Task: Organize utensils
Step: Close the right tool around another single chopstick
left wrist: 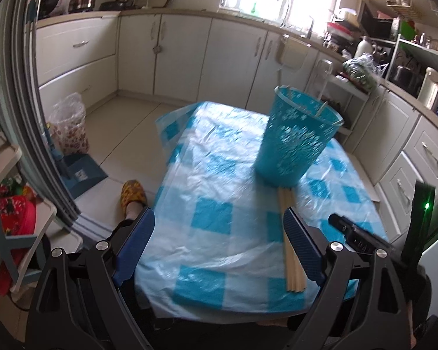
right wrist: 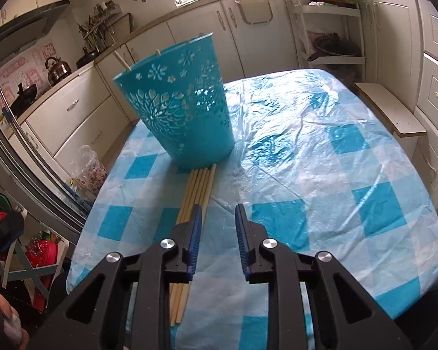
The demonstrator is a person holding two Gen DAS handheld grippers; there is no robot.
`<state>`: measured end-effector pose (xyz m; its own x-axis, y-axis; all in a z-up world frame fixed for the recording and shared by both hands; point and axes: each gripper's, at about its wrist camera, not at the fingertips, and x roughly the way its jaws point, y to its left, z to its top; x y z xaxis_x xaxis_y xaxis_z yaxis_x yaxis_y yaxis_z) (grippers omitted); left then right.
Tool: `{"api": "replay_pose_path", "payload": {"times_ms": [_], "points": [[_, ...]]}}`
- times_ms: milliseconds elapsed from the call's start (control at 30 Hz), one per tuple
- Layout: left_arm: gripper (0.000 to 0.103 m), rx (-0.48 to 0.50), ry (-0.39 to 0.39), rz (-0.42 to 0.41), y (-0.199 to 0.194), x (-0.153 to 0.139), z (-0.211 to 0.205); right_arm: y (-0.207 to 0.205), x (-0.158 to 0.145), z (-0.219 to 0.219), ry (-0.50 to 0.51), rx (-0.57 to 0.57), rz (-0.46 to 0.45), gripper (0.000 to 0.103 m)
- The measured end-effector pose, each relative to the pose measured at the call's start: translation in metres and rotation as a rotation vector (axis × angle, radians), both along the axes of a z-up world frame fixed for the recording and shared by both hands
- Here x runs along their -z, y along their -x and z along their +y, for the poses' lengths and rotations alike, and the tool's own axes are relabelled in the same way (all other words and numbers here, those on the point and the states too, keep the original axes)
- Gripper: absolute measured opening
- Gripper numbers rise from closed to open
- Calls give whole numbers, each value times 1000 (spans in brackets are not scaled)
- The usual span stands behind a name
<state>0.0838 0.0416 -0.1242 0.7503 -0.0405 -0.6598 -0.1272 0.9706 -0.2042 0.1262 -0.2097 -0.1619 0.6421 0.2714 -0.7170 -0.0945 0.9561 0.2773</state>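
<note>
Two tools, left wide, right narrowly parted, both empty beside chopsticks.

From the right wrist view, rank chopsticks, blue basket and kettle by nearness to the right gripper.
1. Chopsticks: on the table, just left of the right gripper.
2. Blue basket: ahead, at the chopsticks' far ends.
3. Kettle: far left, on the counter.

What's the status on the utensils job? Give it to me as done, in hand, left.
Done: a few sticks already stand in the blue basket.
In hand: nothing. The right tongs are slightly open beside the chopstick bundle, gripping none; the left tongs are wide open and empty.
Left: the whole bundle on the checked tablecloth has yet to go in.
</note>
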Motion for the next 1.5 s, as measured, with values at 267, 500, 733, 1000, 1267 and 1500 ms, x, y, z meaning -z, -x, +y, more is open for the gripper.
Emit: {"api": "replay_pose_path", "payload": {"times_ms": [267, 500, 733, 1000, 1267, 1500], "points": [[86, 0, -8, 37, -7, 14, 1, -25, 18, 17, 32, -9, 40, 24], [86, 9, -11, 56, -12, 20, -2, -42, 31, 26, 79, -18, 64, 24], [86, 3, -3, 70, -16, 25, 0, -49, 36, 33, 135, -18, 73, 23], [86, 19, -11, 66, -15, 24, -6, -43, 35, 33, 217, -81, 78, 10], [86, 22, -1, 72, -14, 26, -4, -37, 35, 20, 205, -93, 98, 9], [86, 32, -13, 73, -14, 26, -9, -41, 33, 24, 194, -109, 118, 9]]}}
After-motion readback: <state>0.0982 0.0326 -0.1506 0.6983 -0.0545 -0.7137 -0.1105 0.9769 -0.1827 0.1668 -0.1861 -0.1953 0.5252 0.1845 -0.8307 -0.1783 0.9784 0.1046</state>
